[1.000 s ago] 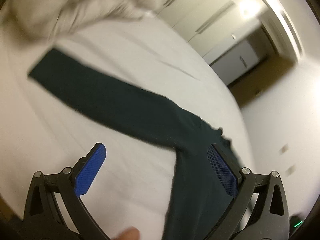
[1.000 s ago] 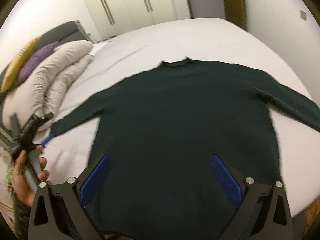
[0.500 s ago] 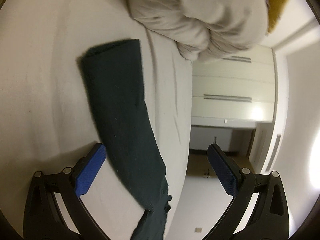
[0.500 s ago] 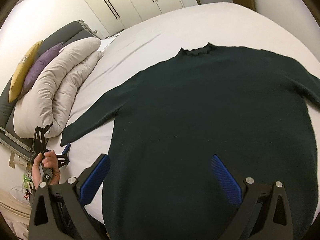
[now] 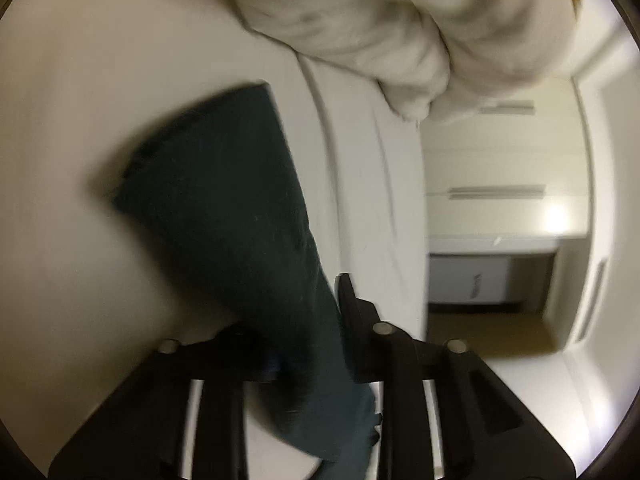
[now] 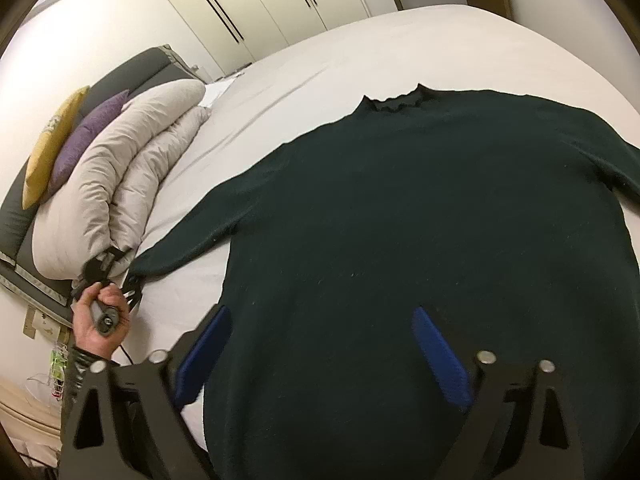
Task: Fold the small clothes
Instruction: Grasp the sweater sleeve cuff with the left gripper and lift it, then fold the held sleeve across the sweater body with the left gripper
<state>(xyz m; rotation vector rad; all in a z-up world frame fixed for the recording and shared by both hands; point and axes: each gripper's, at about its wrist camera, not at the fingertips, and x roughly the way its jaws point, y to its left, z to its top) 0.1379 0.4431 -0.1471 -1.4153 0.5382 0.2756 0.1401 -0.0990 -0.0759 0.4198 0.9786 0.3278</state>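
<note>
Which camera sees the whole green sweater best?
The right wrist view: the sweater lies spread flat on the bed, collar, body and one sleeve showing. The left wrist view shows only a blurred sleeve, which the left gripper has closed on.

Left view hugs the sleeve (image 5: 224, 216); right overlooks the whole sweater (image 6: 420, 216)

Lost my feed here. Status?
Left tongs shut on sleeve. Right tongs open over sweater. Duvet beside sleeve.
</note>
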